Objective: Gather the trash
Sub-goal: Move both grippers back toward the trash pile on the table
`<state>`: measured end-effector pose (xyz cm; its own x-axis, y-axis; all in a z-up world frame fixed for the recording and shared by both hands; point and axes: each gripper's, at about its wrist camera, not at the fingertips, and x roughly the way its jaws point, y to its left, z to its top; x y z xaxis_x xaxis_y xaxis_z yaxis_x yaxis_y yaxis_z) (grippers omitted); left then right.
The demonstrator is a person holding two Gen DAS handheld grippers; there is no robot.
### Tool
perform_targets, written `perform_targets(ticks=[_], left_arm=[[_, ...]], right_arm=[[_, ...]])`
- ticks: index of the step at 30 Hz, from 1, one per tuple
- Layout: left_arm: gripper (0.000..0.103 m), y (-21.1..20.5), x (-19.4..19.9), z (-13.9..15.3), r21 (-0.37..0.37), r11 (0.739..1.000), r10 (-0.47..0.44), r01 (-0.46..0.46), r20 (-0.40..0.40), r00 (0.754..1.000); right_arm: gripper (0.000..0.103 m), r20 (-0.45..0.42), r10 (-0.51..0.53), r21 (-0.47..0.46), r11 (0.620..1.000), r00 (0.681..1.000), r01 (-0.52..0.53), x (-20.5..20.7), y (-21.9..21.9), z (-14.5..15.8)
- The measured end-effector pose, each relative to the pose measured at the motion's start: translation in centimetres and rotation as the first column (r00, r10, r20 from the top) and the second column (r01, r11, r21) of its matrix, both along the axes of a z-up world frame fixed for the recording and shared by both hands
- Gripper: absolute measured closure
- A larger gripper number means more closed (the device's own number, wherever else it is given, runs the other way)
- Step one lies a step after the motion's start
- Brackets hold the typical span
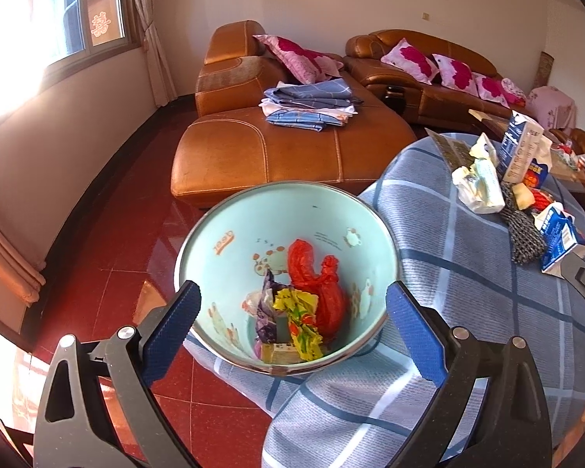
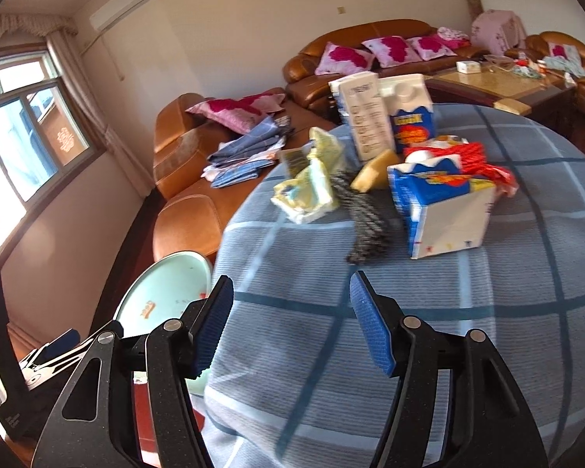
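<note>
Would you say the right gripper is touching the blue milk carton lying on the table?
Apart. In the right wrist view, the right gripper stands open over bare tablecloth, with a clear stretch of cloth between its fingertips and the blue milk carton.

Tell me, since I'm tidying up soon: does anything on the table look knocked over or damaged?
Yes. The blue-and-white carton nearest the right gripper lies tipped on its side with its top torn open, while two other cartons behind it stand upright. Crumpled wrappers lie loose beside it on the tablecloth.

Left tool (image 1: 292,312) black arms, blue ribbed pads (image 1: 171,327), silver rivets
</note>
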<state>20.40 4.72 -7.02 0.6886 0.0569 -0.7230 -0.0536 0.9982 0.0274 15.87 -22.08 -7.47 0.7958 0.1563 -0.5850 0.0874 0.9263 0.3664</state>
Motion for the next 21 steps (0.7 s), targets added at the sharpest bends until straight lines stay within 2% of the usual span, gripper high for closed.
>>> perform_targets(ticks=[7, 14, 21], left_arm=[[0.009, -2.2, -0.1, -0.1, 0.001, 0.999, -0.040, 0.040, -0.005, 0.999], [0.009, -4.4, -0.3, -0.1, 0.003, 0.996, -0.088, 0.088, -0.009, 0.996], [0.009, -7.1, -0.3, -0.5, -0.053, 0.984, -0.171, 0.169, -0.027, 0.985]], right_arm=[[0.041, -0.002, -0.055, -0.002, 0.998, 0.998, 0.055, -0.7, -2.3, -0.3], [0.033, -0.012, -0.115, -0.009, 0.993, 0.993, 0.115, -1.5, -4.9, -0.8], [0.024, -0.046, -0.198, -0.025, 0.980, 0.979, 0.197, -2.0, -8.1, -1.9]])
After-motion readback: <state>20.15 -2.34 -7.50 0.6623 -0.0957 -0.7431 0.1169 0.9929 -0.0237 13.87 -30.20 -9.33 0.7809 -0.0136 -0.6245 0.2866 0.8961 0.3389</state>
